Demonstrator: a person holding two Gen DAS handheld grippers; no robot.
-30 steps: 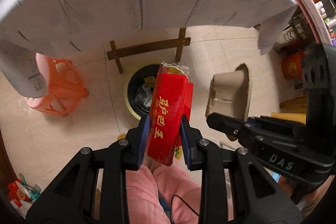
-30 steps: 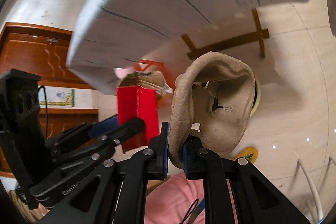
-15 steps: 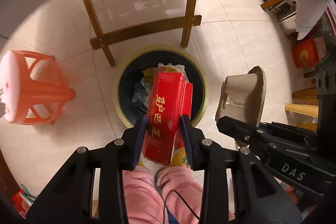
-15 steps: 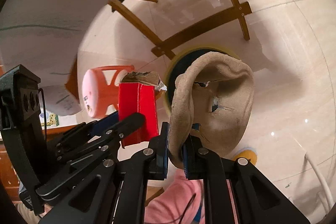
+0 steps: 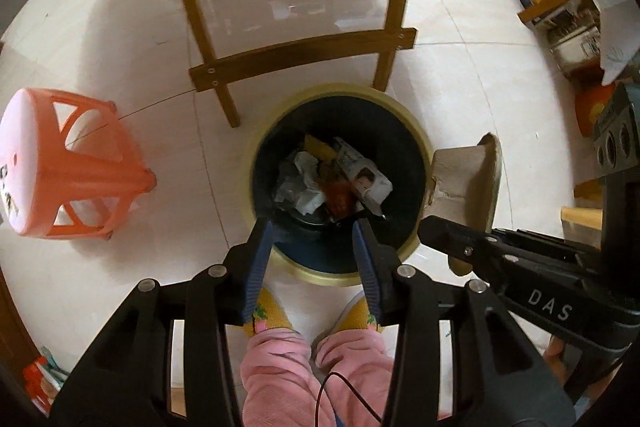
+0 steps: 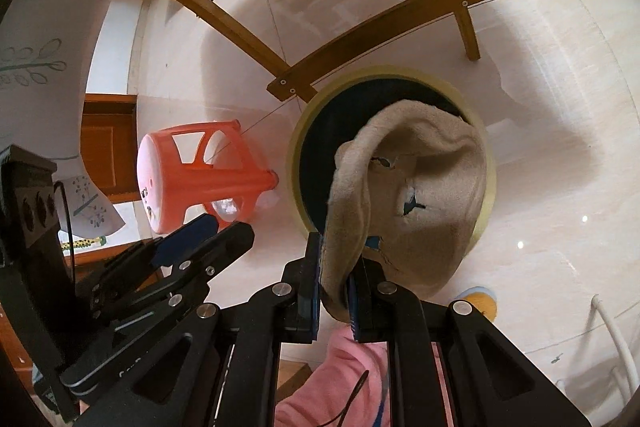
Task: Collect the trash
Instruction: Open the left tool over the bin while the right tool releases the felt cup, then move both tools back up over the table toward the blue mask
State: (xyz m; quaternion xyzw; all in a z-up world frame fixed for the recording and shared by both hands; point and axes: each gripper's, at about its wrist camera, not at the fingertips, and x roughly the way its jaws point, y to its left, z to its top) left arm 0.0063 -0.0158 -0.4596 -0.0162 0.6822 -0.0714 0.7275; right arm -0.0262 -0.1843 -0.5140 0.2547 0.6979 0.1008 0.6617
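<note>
Left gripper (image 5: 314, 227): jaws spread wide, nothing between them, poised over the near rim of the bin (image 5: 414, 131).
Right gripper (image 6: 335, 269): jaws narrow, pinching the lower edge of the pulp tray (image 6: 416, 195).
Tray: upright, long axis roughly vertical, hollow side facing the right camera; torn in the middle.
Tray to bin: in the left view, beside the bin's right rim, probably just outside the opening; in the right view, in front of the opening, so overlap hard to judge.
Bin contents: crumpled paper (image 5: 304, 183), printed wrapper (image 5: 362, 175), something red (image 5: 338, 197), low inside near the bottom.
Nearer arm: right, already holding the tray.
Coming move, as a judgement: short shift leftward over the opening, then release.
Stool (image 5: 68, 167): on the floor left of the bin, well apart.
</note>
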